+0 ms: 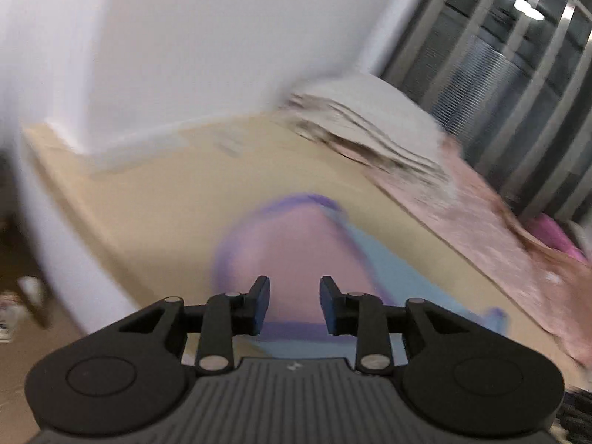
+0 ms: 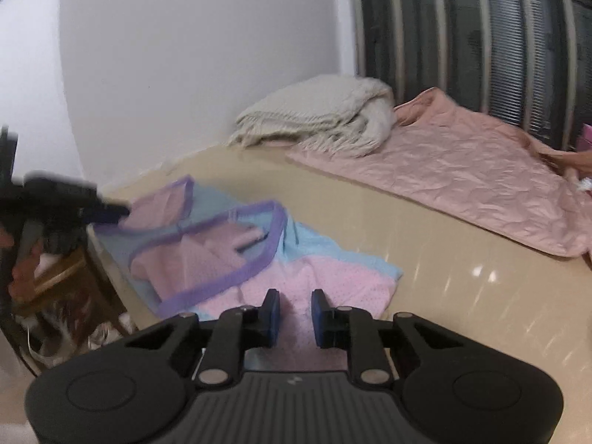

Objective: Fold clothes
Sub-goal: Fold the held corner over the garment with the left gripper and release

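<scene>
Lengthwise, the pink garment [image 2: 236, 255] runs away from the right gripper [image 2: 295, 312].

A home bedroom: a bed with a beige sheet [image 2: 425, 229] stands against a plain white wall [image 2: 203, 55], with a pink quilted blanket [image 2: 462, 170] at 2 o'clock, a folded cream fringed throw [image 2: 325, 118] at 12 o'clock, and a barred window [image 2: 481, 37] behind.

One pastel garment [image 2: 236, 255], one cream blanket [image 2: 318, 118], one pink quilt [image 2: 462, 174], two hand-held grippers [image 2: 294, 314]
</scene>
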